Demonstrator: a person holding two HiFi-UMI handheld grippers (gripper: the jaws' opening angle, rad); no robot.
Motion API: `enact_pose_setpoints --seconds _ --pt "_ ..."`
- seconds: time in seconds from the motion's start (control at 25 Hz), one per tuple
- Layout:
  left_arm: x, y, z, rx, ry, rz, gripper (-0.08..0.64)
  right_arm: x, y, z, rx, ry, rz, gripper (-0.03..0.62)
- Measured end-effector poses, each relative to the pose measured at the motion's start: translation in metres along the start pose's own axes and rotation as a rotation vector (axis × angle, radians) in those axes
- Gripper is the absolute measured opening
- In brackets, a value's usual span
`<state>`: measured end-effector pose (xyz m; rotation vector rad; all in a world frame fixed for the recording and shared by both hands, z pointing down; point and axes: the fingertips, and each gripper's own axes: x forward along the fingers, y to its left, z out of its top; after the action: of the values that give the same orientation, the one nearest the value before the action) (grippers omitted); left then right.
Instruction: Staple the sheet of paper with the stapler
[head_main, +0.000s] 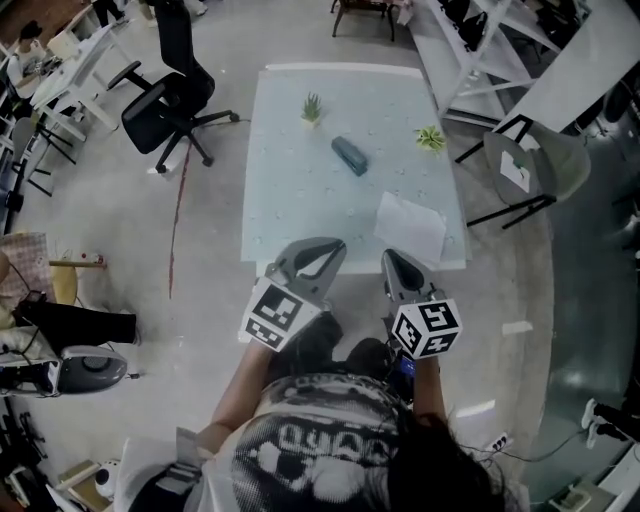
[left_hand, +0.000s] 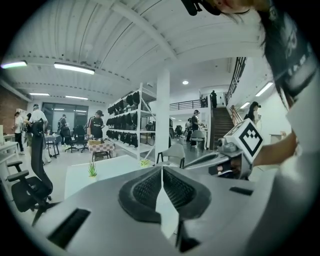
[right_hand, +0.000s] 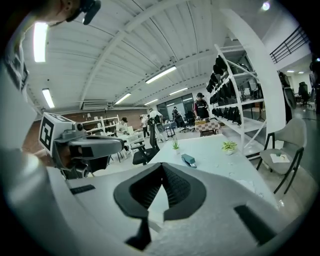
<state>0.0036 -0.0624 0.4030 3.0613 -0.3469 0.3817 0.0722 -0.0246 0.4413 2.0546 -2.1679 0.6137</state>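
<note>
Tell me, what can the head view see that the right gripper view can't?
Only the head view: the person's patterned shirt, the marker cube on the right gripper, and the sheet of paper, clear only here, at the table's near right corner.
Only the right gripper view: the ceiling with its long lights.
Both: the pale table, the dark stapler lying on it, two small plants, the black office chair and the left gripper.

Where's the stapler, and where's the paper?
stapler (head_main: 350, 155), head view, middle of its dark body.
sheet of paper (head_main: 410, 226), head view, centre of the white sheet.
</note>
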Motion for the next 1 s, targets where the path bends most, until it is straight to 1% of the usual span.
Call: enact_pose_setpoints --seconds 0.36,0.56,0.76,0.88,1.0 --pt "0.016 0.017 -0.011 -0.033 0.018 -0.036 0.007 0.015 -0.032 -0.008 0.02 0.048 -0.071 -0.006" --pt "0.021 0.02 -0.017 -0.056 0.031 -0.035 0.007 0.023 -0.053 -0.012 0.017 0.078 -0.081 0.028" --pt "0.034 0.033 -0.016 -0.064 0.042 0.011 0.007 0.041 -0.086 -0.017 -0.009 0.128 -0.06 0.054" --pt "0.048 0.038 -0.009 -0.069 0.042 0.041 0.008 0.053 -0.123 -0.023 -0.045 0.183 -0.054 0.071" --pt "0.063 0.044 -0.005 -0.075 0.047 0.084 0.007 0.069 -0.165 -0.036 -0.093 0.26 -0.042 0.091"
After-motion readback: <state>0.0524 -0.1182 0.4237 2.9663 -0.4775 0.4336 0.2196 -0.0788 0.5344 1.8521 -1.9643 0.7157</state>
